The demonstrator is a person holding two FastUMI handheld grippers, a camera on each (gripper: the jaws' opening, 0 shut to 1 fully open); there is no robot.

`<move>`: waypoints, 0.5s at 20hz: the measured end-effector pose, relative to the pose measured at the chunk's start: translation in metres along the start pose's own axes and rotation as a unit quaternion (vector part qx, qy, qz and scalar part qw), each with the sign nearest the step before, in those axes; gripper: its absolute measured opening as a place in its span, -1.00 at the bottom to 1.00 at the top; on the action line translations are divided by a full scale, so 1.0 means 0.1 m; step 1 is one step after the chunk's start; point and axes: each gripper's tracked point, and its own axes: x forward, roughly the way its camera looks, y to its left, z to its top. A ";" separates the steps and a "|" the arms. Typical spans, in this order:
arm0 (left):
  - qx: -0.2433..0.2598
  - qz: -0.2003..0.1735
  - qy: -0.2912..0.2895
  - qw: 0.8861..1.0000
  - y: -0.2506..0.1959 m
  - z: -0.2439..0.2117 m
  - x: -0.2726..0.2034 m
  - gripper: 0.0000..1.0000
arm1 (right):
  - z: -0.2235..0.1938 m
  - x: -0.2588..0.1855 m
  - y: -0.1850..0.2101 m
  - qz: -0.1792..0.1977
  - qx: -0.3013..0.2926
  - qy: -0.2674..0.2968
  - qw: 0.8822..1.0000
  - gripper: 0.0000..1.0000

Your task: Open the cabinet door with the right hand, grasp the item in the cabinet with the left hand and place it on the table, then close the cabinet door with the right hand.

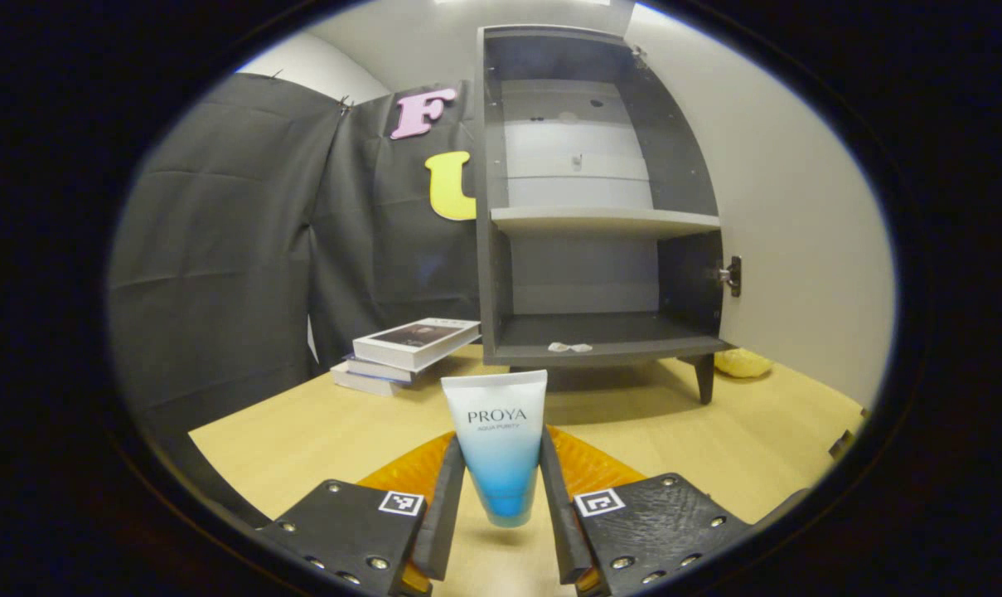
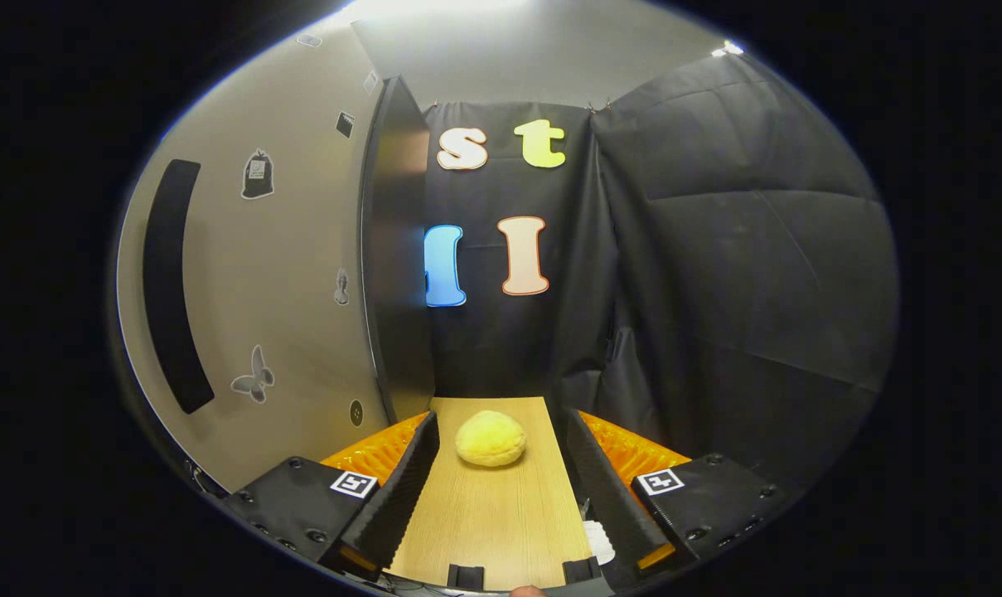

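A white-to-blue tube (image 1: 498, 448) stands cap down between the fingers of my left gripper (image 1: 501, 439), which is shut on it just above the wooden table (image 1: 302, 431). Behind it stands the dark cabinet (image 1: 583, 215), open, with its pale door (image 1: 799, 207) swung out to the right. Both of its shelves are bare apart from a small white scrap (image 1: 569, 347) on the bottom one. My right gripper (image 2: 501, 421) is open over the table, right of the door (image 2: 285, 274) and its long black handle (image 2: 169, 282), and touches nothing.
A stack of books (image 1: 409, 348) lies left of the cabinet. A yellow soft lump (image 2: 490, 438) sits on the table between the right gripper's fingers, also seen as the yellow lump (image 1: 741, 362) by the cabinet's leg. Black cloth walls close in behind.
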 end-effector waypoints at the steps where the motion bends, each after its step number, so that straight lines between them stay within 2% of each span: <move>1: -0.002 0.002 0.006 1.000 0.01 -0.03 -0.01 0.04 | -0.02 -0.01 0.01 0.000 -0.002 0.003 1.000 0.84; 2: -0.004 0.004 0.014 1.000 0.01 -0.08 -0.02 0.04 | -0.03 0.00 0.02 -0.001 -0.005 0.005 1.000 0.96; 10: -0.008 0.015 0.037 0.999 0.03 -0.25 -0.12 0.01 | -0.13 0.04 0.11 0.008 -0.011 0.017 1.000 0.96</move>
